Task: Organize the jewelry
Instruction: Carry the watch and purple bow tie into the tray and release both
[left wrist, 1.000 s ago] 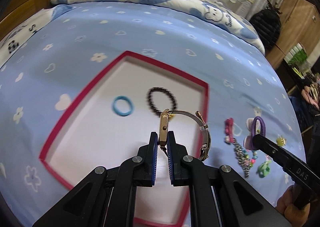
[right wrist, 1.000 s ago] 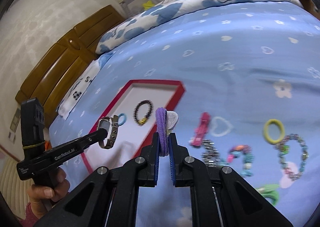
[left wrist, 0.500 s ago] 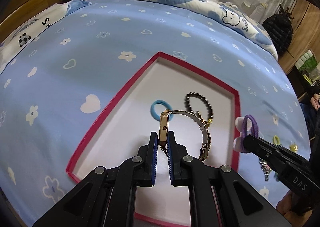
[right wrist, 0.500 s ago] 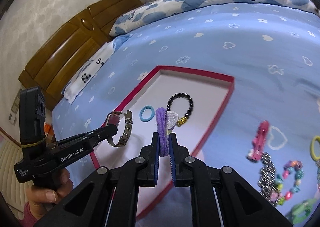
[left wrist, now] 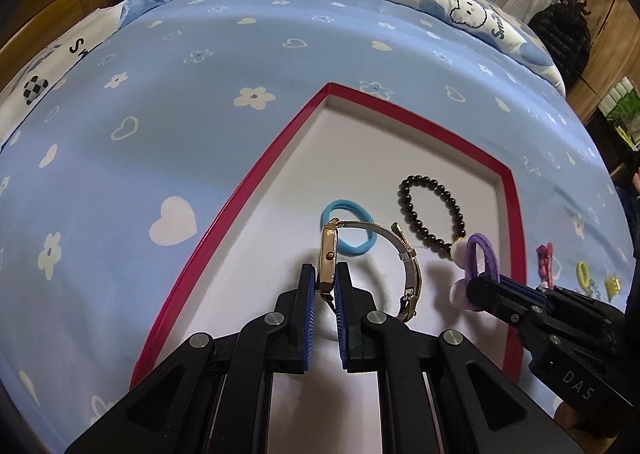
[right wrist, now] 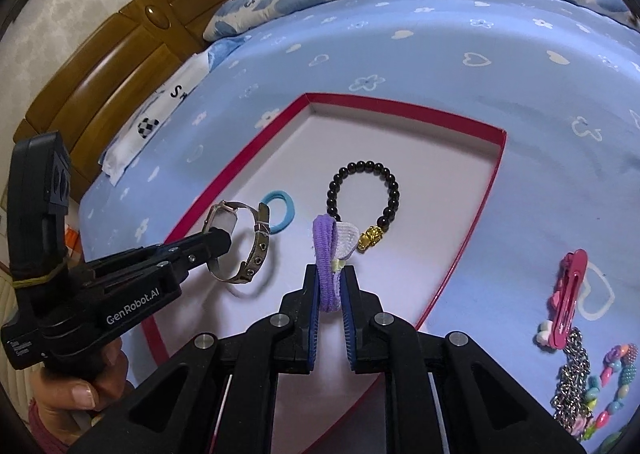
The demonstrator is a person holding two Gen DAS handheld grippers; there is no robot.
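While both hover over red tray (left wrist: 508,214) | L tongs (left wrist: 327,294) pinch watch (left wrist: 329,258) | R tongs (right wrist: 330,294) pinch purple hair tie (right wrist: 326,254)

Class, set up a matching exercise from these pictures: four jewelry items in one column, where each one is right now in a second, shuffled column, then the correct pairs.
Items
1. watch
2. purple hair tie
3. black bead bracelet
4. pink hair clip

Places
A. lying on the blue bedspread
B. clamped in the left gripper
C. lying in the red-rimmed tray
D. clamped in the right gripper

Pairs: 1-B, 2-D, 3-C, 4-A
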